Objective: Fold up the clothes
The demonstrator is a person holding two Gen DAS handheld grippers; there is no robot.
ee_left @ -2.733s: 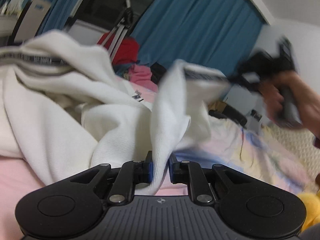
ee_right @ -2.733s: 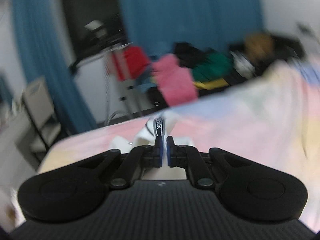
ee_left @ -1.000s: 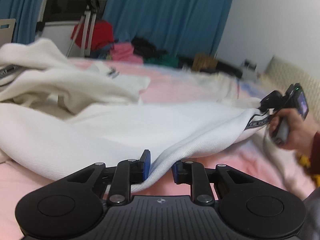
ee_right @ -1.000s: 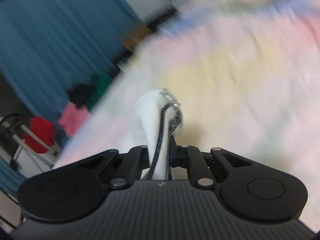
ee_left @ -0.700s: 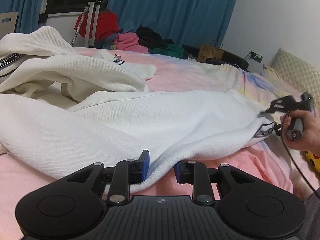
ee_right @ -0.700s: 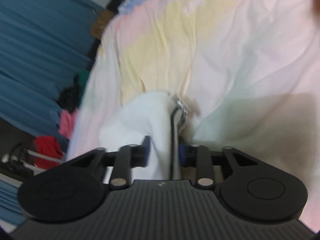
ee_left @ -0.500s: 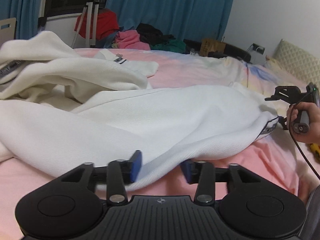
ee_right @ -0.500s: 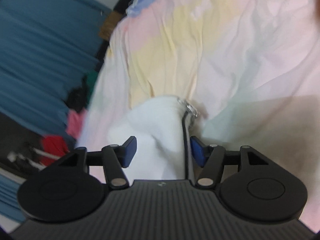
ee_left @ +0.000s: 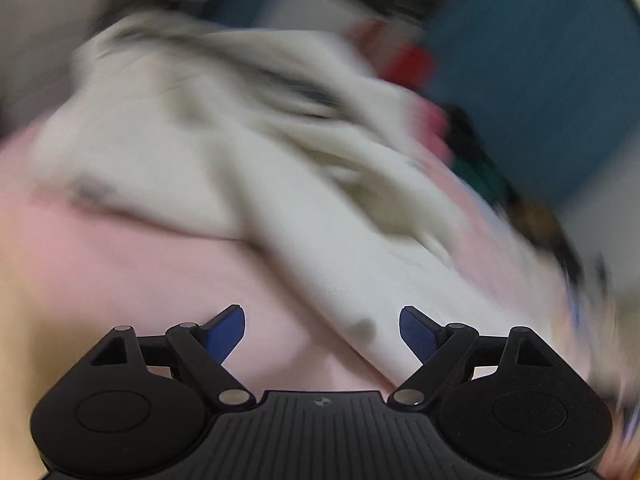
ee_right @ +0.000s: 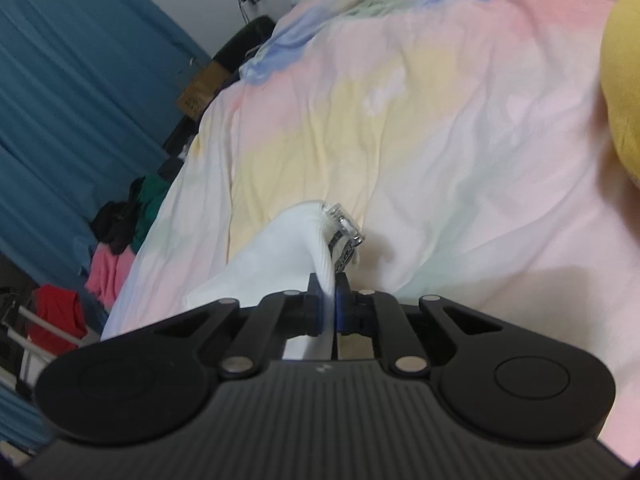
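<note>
Now | left gripper (ee_left: pixel 322 330) angled down, just spread, empty | right gripper (ee_right: pixel 328 306) angled down, re-pinching white garment (ee_right: pixel 280 264)

Blue curtains (ee_right: pixel 60 92) behind a bed in pastel sheets (ee_right: pixel 440 128), cardboard box (ee_right: pixel 200 92) alongside

In the right wrist view the pastel bedsheet (ee_right: pixel 460 128) lies bare and open ahead of the right tongs (ee_right: pixel 328 306), so a gripper could pass freely there; a yellow cushion (ee_right: pixel 624 92) bounds it at the right edge, and a pile of clothes (ee_right: pixel 120 232) crowds the far bedside. The white garment (ee_right: pixel 280 252) rises as a ridge just ahead of those tongs. In the left wrist view (heavily blurred) the left tongs (ee_left: pixel 322 330) stand wide apart over pink sheet (ee_left: pixel 140 280), bare on their left, while the white garment (ee_left: pixel 248 140) heaps across the way ahead and to the right.
</note>
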